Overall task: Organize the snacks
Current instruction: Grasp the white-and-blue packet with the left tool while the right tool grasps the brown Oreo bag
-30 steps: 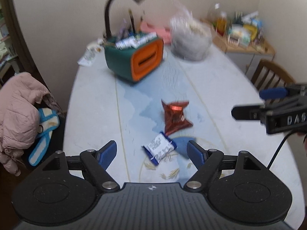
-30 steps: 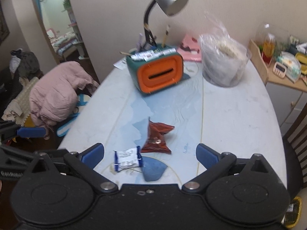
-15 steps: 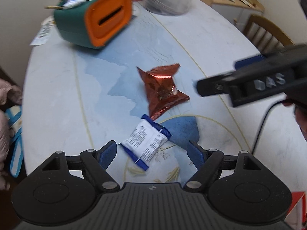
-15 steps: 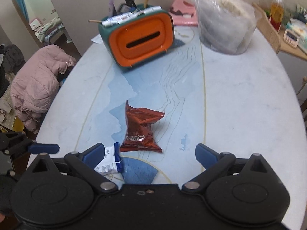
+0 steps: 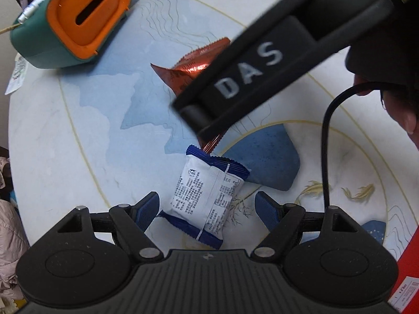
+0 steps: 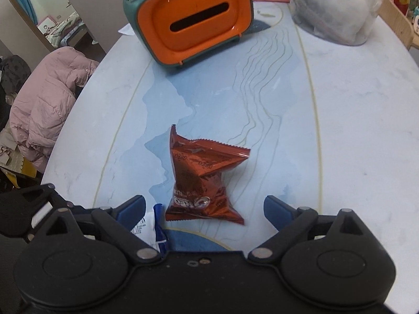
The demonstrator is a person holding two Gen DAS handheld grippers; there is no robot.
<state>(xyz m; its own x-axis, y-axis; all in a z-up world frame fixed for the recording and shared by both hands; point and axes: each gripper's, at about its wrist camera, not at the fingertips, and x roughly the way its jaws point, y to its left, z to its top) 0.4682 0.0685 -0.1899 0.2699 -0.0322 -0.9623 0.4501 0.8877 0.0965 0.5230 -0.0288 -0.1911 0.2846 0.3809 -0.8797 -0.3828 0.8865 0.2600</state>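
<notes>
Left tool: low over the counter, fingers spread wide either side of the white packet, holding nothing.
Right tool: fingers wide apart, straddling the near end of the red packet (no grip on it).
White packet: flat on the counter, just in front of the red packet.
Hidden: the right tool's body crosses the left view, covering most of the red packet; the orange box lies beyond it.

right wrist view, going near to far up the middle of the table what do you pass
right gripper → red snack packet → orange and green box
</notes>
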